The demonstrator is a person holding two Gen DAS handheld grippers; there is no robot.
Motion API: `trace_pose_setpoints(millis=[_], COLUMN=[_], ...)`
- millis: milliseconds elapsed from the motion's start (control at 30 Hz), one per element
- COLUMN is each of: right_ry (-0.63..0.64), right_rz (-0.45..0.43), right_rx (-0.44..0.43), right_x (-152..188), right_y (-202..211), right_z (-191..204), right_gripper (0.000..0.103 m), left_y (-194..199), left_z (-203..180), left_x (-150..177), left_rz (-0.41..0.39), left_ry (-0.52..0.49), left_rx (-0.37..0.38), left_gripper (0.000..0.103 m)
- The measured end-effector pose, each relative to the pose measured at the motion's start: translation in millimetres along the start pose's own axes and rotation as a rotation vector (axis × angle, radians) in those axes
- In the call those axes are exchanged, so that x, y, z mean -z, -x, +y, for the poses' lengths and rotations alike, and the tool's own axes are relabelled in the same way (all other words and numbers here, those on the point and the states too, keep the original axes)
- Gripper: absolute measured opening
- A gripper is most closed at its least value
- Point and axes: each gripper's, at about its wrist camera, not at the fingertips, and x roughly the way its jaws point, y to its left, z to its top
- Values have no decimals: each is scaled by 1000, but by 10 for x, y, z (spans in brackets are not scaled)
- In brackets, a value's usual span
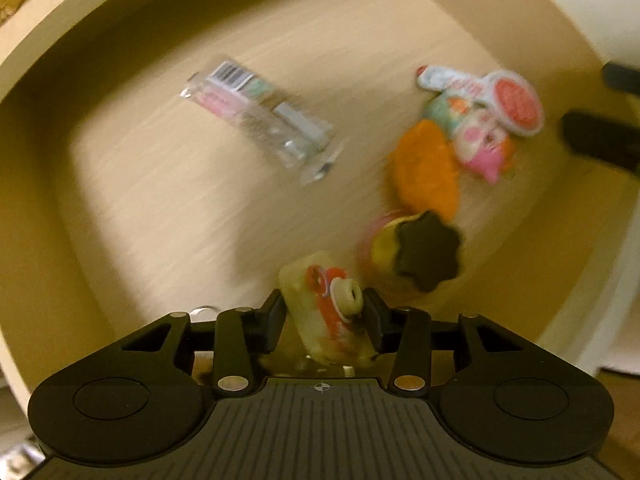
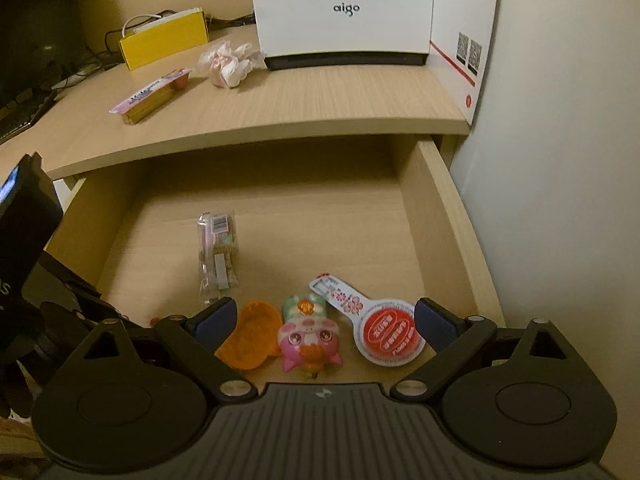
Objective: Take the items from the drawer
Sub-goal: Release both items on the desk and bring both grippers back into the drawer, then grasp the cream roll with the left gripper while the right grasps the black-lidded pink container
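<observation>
In the left wrist view my left gripper (image 1: pixel 325 320) is shut on a small pale pouch (image 1: pixel 320 312) with red print and a round cap, held just above the floor of the open drawer (image 1: pixel 140 208). In that drawer lie a clear packet (image 1: pixel 256 116), an orange shell (image 1: pixel 426 168), a pink pig toy (image 1: pixel 480 148), a red round tag (image 1: pixel 514 104) and a yellow piece with a dark star-shaped top (image 1: pixel 416 252). My right gripper (image 2: pixel 325 320) hangs open over the orange shell (image 2: pixel 250 336), the pig toy (image 2: pixel 310 340) and the red tag (image 2: pixel 390 332). The clear packet (image 2: pixel 218 256) lies farther back.
The desk top (image 2: pixel 320 100) above the drawer carries a white aigo box (image 2: pixel 344 12), a yellow box (image 2: pixel 164 40), crumpled tissue (image 2: pixel 230 62) and a snack pack (image 2: pixel 152 94). A wall (image 2: pixel 560 160) runs along the right. The left gripper's body (image 2: pixel 36 280) is at the drawer's left front.
</observation>
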Motion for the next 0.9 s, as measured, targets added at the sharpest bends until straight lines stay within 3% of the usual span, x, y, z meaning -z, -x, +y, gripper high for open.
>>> trace_pose_setpoints(millis=[67, 200, 467, 567, 633, 700, 900], right_ry=[-5, -9, 93, 103, 99, 108, 208], right_rz=[2, 13, 31, 71, 133, 192, 348], right_rx=[2, 7, -27, -81, -143, -189, -202], right_x=[22, 49, -13, -67, -101, -118, -84], right_y=[11, -16, -41, -92, -182, -272, -581], right_z=[-20, -54, 85, 215, 307, 414, 734], right_gripper=[96, 96, 96, 86, 71, 65, 56], left_y=[16, 101, 464, 571, 643, 722, 781], left_z=[61, 218, 434, 449, 485, 543, 622], left_x=[22, 64, 314, 368, 421, 451, 520], left_rz=[-20, -80, -191, -234, -260, -281, -318], left_ry=[19, 104, 241, 266, 275, 278, 308], left_rx=[-4, 72, 142, 118, 106, 100, 134], left_gripper=[41, 30, 30, 30, 30, 30, 30])
